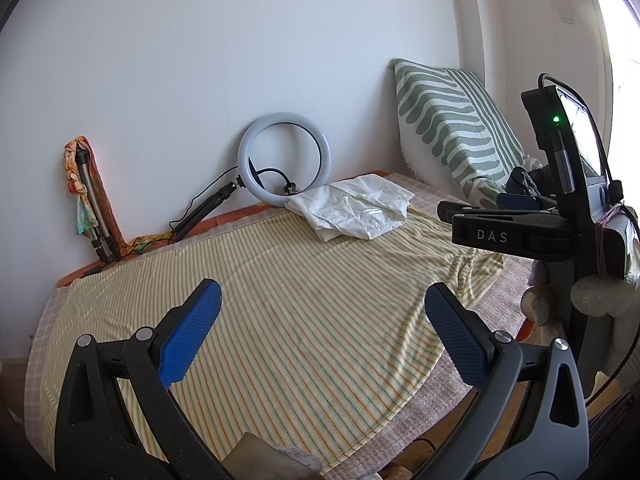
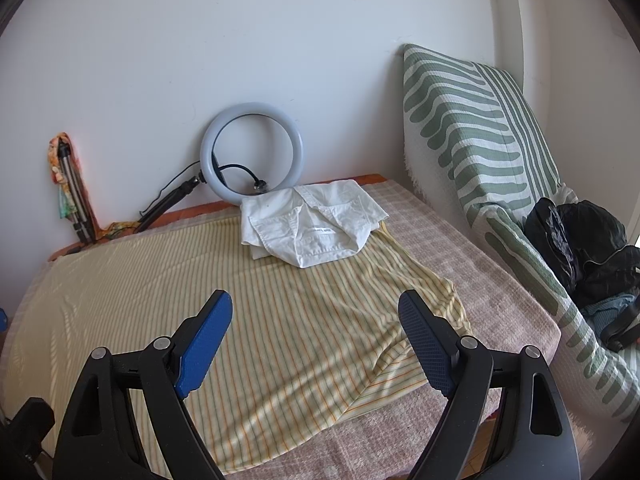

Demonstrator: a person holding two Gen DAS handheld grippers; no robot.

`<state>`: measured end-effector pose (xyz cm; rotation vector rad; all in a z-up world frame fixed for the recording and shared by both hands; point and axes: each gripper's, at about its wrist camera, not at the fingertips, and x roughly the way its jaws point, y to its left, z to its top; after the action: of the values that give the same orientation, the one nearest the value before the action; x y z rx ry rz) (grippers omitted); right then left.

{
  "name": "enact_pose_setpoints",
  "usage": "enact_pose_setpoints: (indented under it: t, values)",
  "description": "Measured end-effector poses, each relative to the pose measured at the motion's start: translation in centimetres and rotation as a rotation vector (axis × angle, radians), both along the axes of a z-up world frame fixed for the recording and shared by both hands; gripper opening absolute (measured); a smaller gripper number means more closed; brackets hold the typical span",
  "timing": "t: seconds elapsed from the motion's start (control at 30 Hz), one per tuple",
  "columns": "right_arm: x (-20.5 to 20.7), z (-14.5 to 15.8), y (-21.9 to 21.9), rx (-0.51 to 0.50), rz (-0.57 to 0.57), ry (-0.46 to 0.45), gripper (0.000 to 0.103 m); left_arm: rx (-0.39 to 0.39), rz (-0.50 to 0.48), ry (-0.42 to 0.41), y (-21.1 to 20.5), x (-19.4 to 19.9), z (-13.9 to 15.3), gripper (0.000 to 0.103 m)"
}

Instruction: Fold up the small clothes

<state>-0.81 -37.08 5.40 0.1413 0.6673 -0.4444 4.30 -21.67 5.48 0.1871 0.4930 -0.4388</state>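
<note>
Roughly folded white shirt [image 2: 314, 224] sits at 12 o'clock on striped cloth [image 2: 240, 312], parked clear; left gripper [image 1: 322, 326] and right gripper [image 2: 316, 330] both wide, holding nothing.

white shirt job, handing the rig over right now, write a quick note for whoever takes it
Left claw: open, empty, above the striped yellow cloth.
Right claw: open, empty, above the same cloth.
White shirt: lies folded at the far edge of the cloth, in front of the ring light.
Done: the shirt looks folded.
Left: the striped cloth lies spread out, unfolded; probably next.
</note>
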Motion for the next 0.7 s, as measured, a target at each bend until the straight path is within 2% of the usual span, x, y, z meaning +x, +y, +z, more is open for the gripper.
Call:
enact_pose_setpoints:
  t: [0.7]
  values:
    - [-0.01, 0.19, 0.03, -0.005, -0.008, -0.007, 0.085, 0.008, -0.009, -0.012, 0.01, -0.04, -0.22, 0.103]
